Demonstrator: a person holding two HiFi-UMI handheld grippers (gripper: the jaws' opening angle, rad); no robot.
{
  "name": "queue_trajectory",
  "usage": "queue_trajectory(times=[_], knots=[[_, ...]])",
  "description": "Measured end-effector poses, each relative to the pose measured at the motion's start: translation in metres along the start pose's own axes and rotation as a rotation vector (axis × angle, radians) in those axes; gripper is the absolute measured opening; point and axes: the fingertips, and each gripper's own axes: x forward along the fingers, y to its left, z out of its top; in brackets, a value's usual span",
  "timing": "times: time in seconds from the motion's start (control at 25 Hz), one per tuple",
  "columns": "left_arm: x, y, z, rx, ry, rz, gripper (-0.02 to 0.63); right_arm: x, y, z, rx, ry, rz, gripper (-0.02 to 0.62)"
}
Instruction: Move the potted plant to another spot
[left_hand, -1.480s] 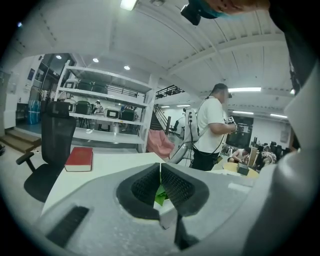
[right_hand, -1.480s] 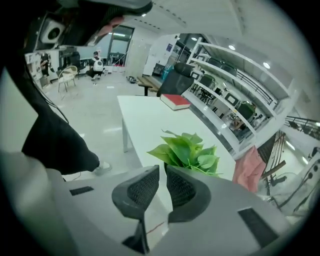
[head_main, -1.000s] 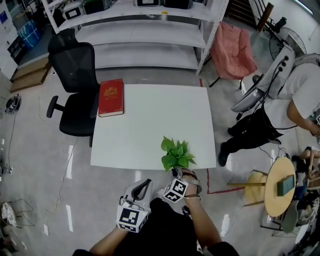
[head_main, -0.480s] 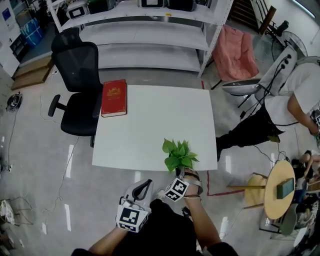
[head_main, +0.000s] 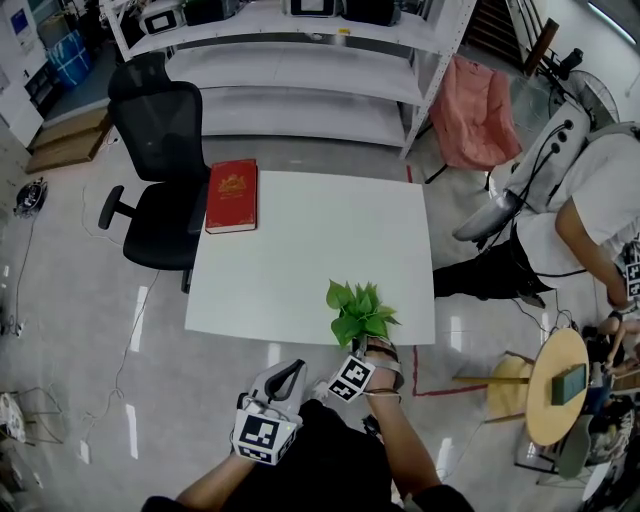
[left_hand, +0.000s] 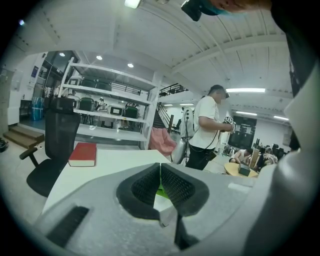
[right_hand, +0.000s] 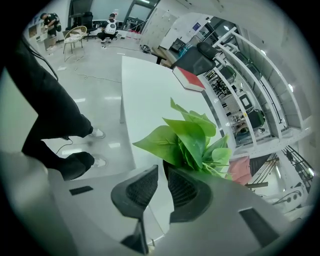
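1. potted plant stands upright at the near edge of the table, right side, directly ahead of the right gripper.
2. right gripper jaws are nearly together and look pinched on the dark pot rim.
3. left gripper has its jaws pressed together and empty. it sits off the table, with the plant to its right.
4. free table lies ahead and to the left, so this looks like the right gripper's carry.

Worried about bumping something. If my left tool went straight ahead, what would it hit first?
The left tool would probably meet the table's near edge, left of the potted plant; depth is unclear.
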Motion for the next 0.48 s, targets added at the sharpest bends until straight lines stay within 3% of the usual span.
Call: queue_trajectory(times=[0.48], knots=[[0.0, 0.0082, -0.0028, -0.003, 0.006, 0.036, 0.021, 0.0108, -0.0027, 0.004, -0.06, 0.004, -0.024, 0.035]])
